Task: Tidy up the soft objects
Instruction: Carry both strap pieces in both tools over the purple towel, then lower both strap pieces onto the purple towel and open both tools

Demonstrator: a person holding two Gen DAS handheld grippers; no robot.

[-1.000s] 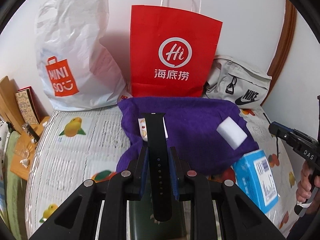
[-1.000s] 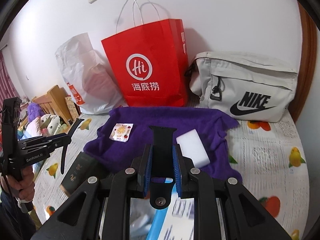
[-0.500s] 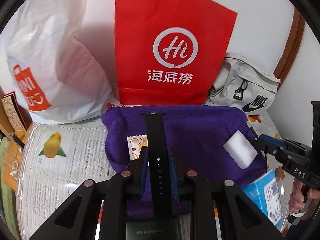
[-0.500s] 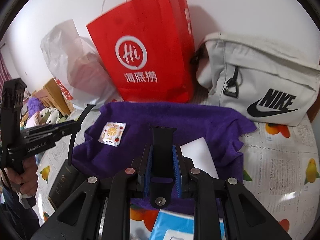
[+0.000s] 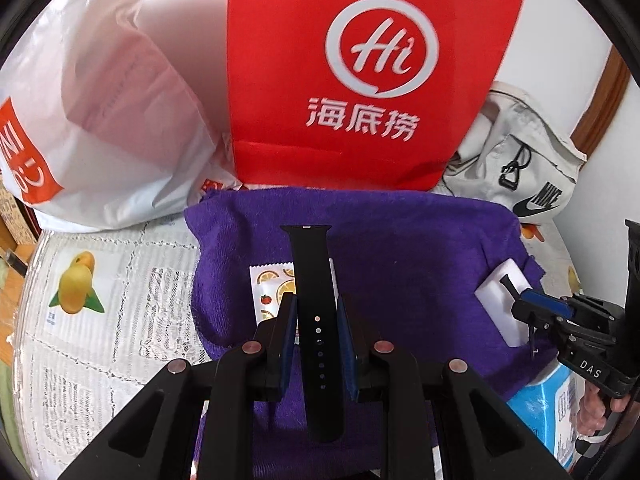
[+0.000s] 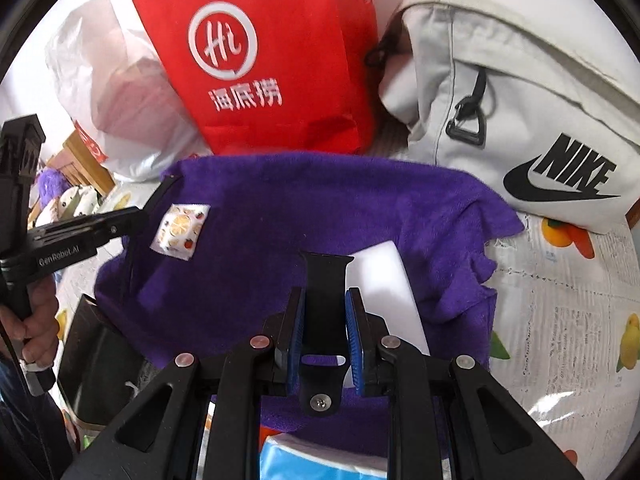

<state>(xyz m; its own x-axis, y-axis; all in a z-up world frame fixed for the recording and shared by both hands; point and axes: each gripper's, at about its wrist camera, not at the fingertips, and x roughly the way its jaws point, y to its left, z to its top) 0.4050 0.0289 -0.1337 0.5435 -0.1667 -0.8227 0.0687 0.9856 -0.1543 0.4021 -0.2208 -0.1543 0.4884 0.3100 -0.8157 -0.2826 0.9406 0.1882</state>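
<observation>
A purple towel (image 5: 400,248) lies spread on the table, also in the right wrist view (image 6: 320,208). My left gripper (image 5: 316,312) is shut on a long black watch strap with holes (image 5: 316,280), held above the towel's left part over a fruit-print sachet (image 5: 272,288). My right gripper (image 6: 325,312) is shut on a short black watch strap with a pin (image 6: 325,280), held above the towel over a white sponge block (image 6: 384,280). The sachet (image 6: 180,232) lies on the towel's left part in the right wrist view. The sponge (image 5: 500,296) shows at the towel's right edge.
A red paper bag (image 5: 360,80), a white plastic bag (image 5: 100,100) and a pale Nike bag (image 6: 520,100) stand behind the towel against the wall. A blue tissue pack (image 5: 548,412) lies at the towel's near right; a dark box (image 6: 100,360) at its near left.
Both grippers have moved forward and lower over the towel, each still holding its strap. The bags at the back loom larger.
</observation>
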